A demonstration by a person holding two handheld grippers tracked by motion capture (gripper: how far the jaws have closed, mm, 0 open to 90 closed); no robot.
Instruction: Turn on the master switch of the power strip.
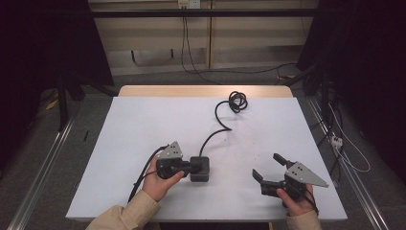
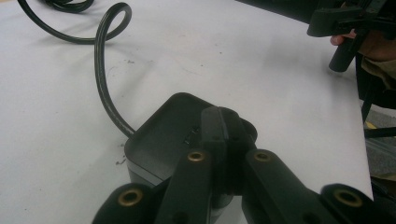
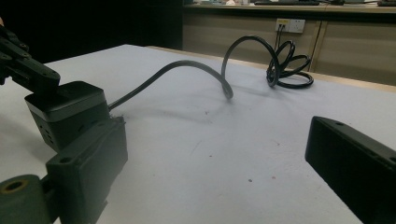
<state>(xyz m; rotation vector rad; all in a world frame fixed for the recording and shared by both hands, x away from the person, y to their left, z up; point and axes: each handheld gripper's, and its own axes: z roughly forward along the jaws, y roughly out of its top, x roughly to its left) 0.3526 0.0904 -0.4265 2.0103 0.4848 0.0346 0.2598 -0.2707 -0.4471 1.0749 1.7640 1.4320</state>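
1. Your left gripper (image 1: pixel 195 166) sits at the near-centre of the white-topped bench (image 1: pixel 143 129); its jaws are pressed together with no gap between them in the left gripper view, their tips lying over the top of the black box-shaped power adapter (image 1: pixel 199 168); whether they pinch any part of it, you cannot tell from these views.
2. The black box-shaped power adapter (image 2: pixel 163 137) rests flat on the bench, just right of your left hand (image 1: pixel 160 184); its top face is smooth and slightly dished; small holes show on its side face in the right gripper view (image 3: pixel 65 112).
3. A thick black cable (image 1: pixel 218 125) leaves the adapter's far side, arcs up off the bench in a loop, then ends in a loose coil (image 1: pixel 237 101) near the far edge of the bench; in the right gripper view the arc (image 3: pixel 196 70) stands clear of the surface.
4. Your right gripper (image 1: pixel 270 167) is near the front right of the bench, well apart from the adapter; its jaws are spread wide with nothing between them; bare bench shows in the gap in the right gripper view.
5. Your right hand (image 1: pixel 297 200) holds that gripper from behind; the grey three-cornered plate (image 1: pixel 306 173) on it points right.
6. A white wall socket (image 3: pixel 290 24) with a plug in it sits on the wall beyond the bench.
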